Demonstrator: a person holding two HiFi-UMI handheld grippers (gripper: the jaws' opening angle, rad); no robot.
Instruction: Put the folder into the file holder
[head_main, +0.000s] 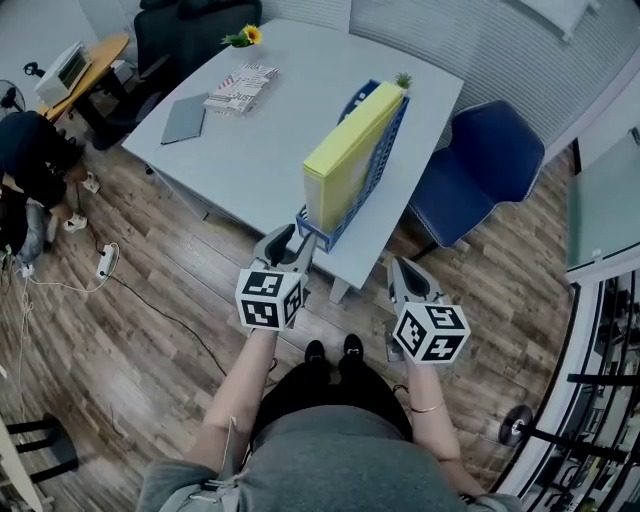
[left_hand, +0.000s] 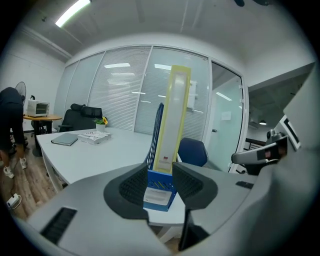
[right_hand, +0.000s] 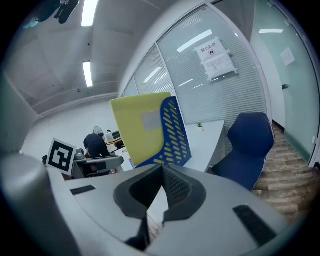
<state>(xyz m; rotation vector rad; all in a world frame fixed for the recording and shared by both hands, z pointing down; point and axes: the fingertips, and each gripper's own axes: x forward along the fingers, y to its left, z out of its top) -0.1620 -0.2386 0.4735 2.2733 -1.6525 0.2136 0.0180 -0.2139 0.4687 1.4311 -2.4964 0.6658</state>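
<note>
Black-and-white marker cubes sit nearest you. Your left gripper (head_main: 288, 238) has its jaws apart with nothing pinched, its tips just beside the near end of the blue file holder (head_main: 386, 150) — your right gripper (head_main: 403, 268) is clenched on nothing, beside the table (head_main: 262, 150) edge. The yellow folder (head_main: 345, 150) stands upright inside the holder; farther back lie a grey notebook (head_main: 184, 118) and a stack of magazines (head_main: 240, 88).

The left forearm (head_main: 238, 385) and the right forearm (head_main: 432, 405) both reach forward and low, the left gripper (head_main: 284, 244) pointing ahead with its jaws apart and pressing on nothing, the right gripper (head_main: 402, 270) beside it with its jaws closed together, empty.
</note>
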